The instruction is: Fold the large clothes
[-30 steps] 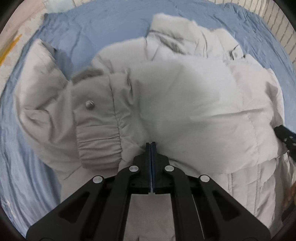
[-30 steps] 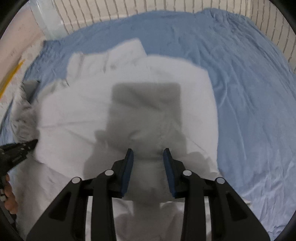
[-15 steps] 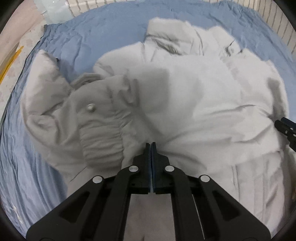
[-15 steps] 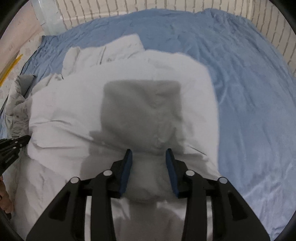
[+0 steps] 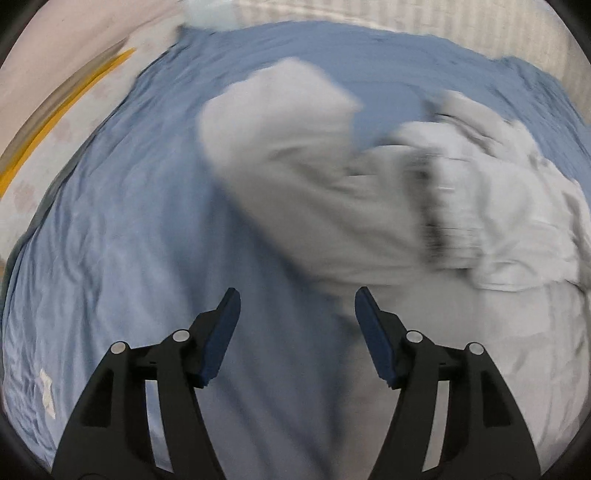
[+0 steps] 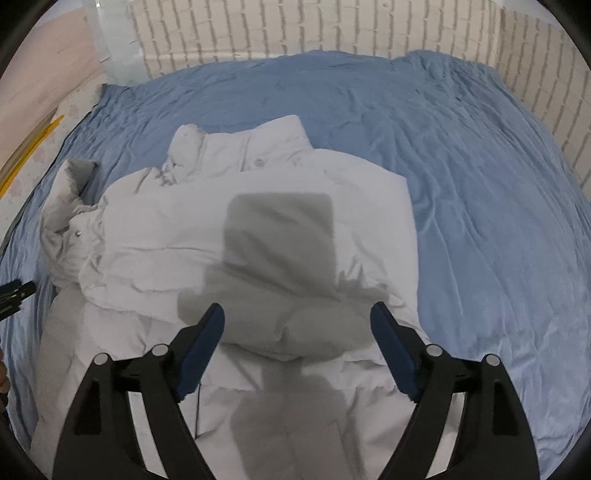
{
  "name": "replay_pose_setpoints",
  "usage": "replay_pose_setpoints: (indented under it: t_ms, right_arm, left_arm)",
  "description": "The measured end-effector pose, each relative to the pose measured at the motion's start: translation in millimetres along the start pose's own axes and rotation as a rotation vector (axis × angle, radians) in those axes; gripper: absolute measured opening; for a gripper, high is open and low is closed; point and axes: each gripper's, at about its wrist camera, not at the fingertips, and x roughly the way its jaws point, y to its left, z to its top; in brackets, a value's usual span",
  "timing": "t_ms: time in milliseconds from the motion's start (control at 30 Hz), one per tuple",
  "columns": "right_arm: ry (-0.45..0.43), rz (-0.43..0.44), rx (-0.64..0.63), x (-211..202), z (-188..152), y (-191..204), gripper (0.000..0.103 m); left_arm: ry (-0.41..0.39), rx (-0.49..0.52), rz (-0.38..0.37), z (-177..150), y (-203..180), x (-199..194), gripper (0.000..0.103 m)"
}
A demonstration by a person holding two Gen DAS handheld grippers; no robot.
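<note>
The pale grey puffer jacket [image 6: 258, 229] lies on the bed, over the blue bedsheet [image 6: 480, 206], a little left of the bed's middle in my right wrist view. Its stand-up collar [image 6: 255, 147] points toward the far wall, with a snap button showing on it. One padded part is folded across the body, and its edge runs across the jacket in front of my right tongs [image 6: 297, 334]. A sleeve with a gathered cuff [image 6: 74, 236] and a snap button bunches at the jacket's left edge. A square shadow falls on the middle of the jacket.

My right tongs hang above the near part of the jacket, their blue-padded fingers [image 6: 201, 341] spread wide apart with nothing between them.

My left tongs [image 5: 297, 334] are also spread wide and grip nothing. They hang over the sheet [image 5: 122, 258] where it meets the jacket's [image 5: 498, 332] left edge. That view is heavily blurred; a puffy sleeve [image 5: 280, 155] reaches away over the sheet beyond the tongs, and the rest of the jacket fills the right side.

Around the bed stand a white brick-pattern wall [image 6: 332, 29] at the far side and right, and a pale floor with a yellow strip [image 6: 26, 155] at the left.
</note>
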Motion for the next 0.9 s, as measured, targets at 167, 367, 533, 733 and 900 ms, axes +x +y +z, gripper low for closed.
replay_pose_setpoints:
  t_ms: [167, 367, 533, 733, 900]
  right_arm:
    - [-0.02, -0.051, -0.036, -1.3, 6.8, 11.7, 0.084]
    - [-0.056, -0.012, -0.054, -3.1, 27.7, 24.9, 0.099]
    - [-0.005, -0.001, -0.049, 17.0, 44.4, 31.2, 0.099]
    - [-0.02, -0.015, -0.047, 24.9, 47.0, 33.9, 0.099]
    - [-0.038, -0.001, -0.048, 37.9, 46.7, 33.0, 0.099]
  left_arm:
    - [0.006, -0.079, 0.025, 23.8, 38.4, 21.1, 0.091]
    - [0.013, -0.144, 0.006, 43.3, 79.7, 24.1, 0.097]
    - [-0.006, -0.139, 0.01, 73.7, 80.3, 35.7, 0.1]
    - [0.01, -0.116, 0.032, 119.3, 74.0, 74.4, 0.1]
    - [0.079, -0.196, 0.058, 157.0, 82.5, 119.8, 0.1]
